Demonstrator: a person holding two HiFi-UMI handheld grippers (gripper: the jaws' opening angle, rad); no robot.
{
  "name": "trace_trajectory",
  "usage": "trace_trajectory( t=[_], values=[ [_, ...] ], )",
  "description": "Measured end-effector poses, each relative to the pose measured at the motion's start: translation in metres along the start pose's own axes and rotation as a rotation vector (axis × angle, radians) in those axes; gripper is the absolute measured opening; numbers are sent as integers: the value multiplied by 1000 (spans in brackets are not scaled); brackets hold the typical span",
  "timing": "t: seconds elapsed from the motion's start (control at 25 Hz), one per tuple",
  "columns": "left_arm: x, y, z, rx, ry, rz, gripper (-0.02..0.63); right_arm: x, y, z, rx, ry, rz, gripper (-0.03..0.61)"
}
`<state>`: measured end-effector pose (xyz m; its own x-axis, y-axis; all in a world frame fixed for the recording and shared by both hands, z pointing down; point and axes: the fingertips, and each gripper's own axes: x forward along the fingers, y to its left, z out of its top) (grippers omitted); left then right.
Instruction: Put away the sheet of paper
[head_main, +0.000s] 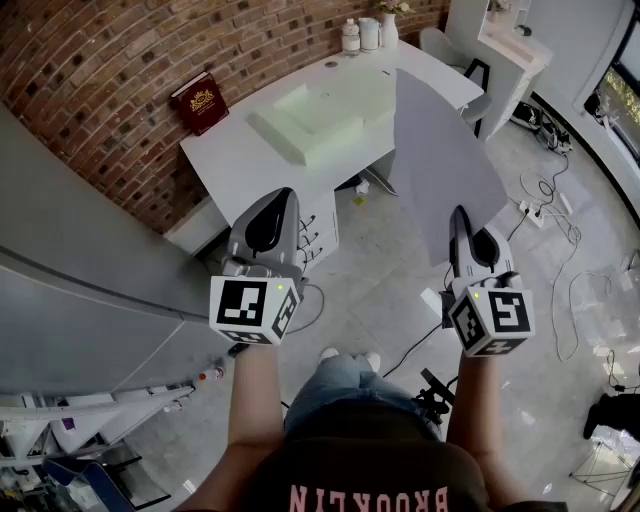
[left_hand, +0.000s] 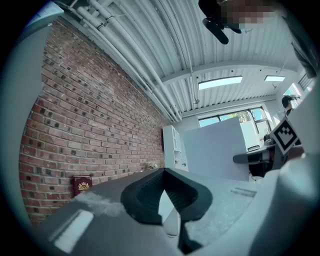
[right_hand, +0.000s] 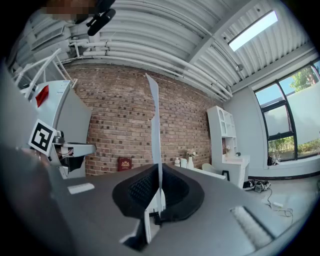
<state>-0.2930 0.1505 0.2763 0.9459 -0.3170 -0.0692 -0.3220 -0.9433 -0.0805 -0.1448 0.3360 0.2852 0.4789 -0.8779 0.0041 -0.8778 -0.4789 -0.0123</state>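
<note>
We see the sheet of paper (head_main: 440, 160), plain pale grey, flat and upright (near edge pinched in the right gripper (head_main: 460, 214)).

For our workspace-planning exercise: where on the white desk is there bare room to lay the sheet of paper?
Bare desk lies between the red book and the white tray, and along the near edge. The far end by the bottles is crowded; the sheet hides the right side.

Thin paper sheet (head_main: 445, 160) pale grey; hardcover book (head_main: 200, 102) dark red, gold emblem; brick wall (head_main: 110, 60) red-brown, pale mortar lines.
</note>
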Motion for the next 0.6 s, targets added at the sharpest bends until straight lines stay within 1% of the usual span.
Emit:
trace_trajectory(
  t=[0.16,0.32,0.6],
  values=[
    [2,-11,-7,-12,-5,16,-5,-3,-9,-4,-5,3,15,2],
    [12,-20,-9,-13,-8,15,-5,-3,-20,-6,-5,6,16,1],
    [43,-12,-11,-21,-15,22,-5,22,-34,-9,-12,10,17,2]
  ],
)
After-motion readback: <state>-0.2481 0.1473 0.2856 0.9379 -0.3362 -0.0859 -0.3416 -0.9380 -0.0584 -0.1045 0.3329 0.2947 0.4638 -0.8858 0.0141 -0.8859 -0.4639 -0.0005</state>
